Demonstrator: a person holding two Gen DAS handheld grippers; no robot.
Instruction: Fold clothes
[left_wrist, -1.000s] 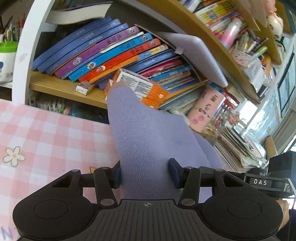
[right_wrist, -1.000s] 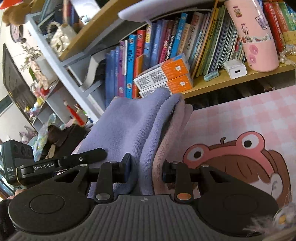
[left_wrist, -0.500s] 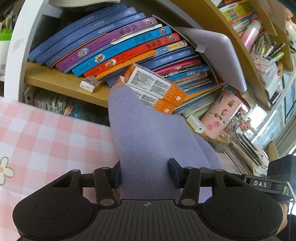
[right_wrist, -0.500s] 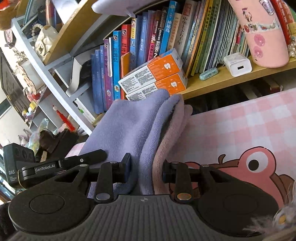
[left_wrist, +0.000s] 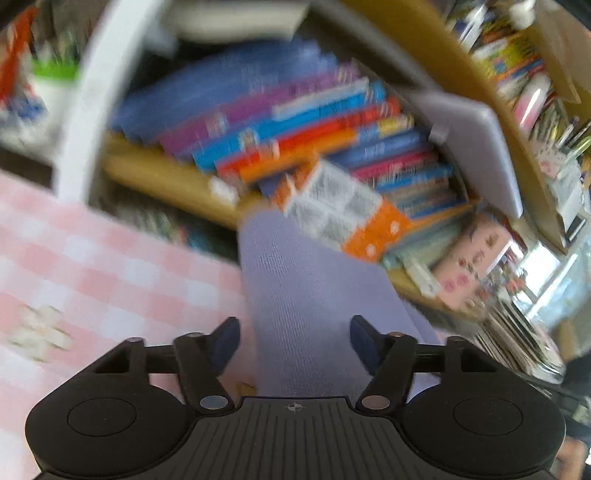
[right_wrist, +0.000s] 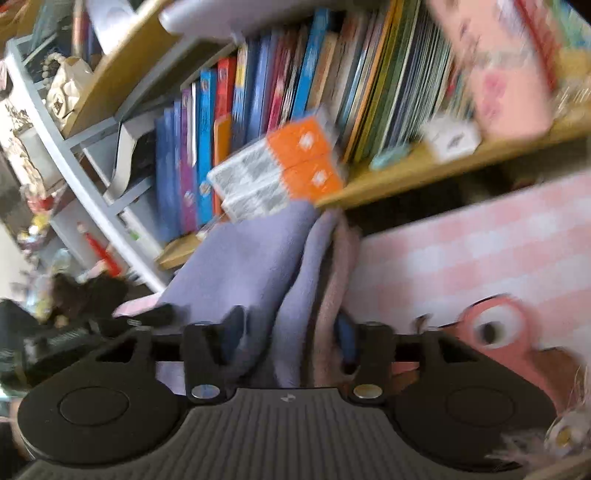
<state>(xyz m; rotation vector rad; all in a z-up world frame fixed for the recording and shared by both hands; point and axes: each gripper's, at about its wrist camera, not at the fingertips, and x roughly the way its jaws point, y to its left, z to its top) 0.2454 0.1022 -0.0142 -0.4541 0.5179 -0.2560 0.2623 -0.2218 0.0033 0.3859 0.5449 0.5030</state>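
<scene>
Since half a second ago both views have gone streaky with motion blur and the bookshelf has slid in the frame, so both hands are swinging; the cloth sits between the fingers much as it did.

The left gripper (left_wrist: 294, 338) is clenched on a lavender garment (left_wrist: 306, 295), which rises up the middle of the left wrist view from the lower centre toward the orange boxes (left_wrist: 369, 229). In the right wrist view the right gripper (right_wrist: 286, 332) grasps the same lavender cloth (right_wrist: 251, 266), bunched in several layers with a pinkish layer (right_wrist: 334, 280) at its right side, running from lower centre up to mid-frame. The garment hangs off the pink checked tablecloth (left_wrist: 92, 280), stretched between the two claws.

From here it looks like soft, light knit: limp, no stiffness, likely to sag and slump wherever it isn't held. It shouldn't slip easily, being fuzzy, but thick bunched layers can creep out of a pinch. I'd hold it at edges or corners, pinching all the layers together, and keep it taut between the hands.
</scene>
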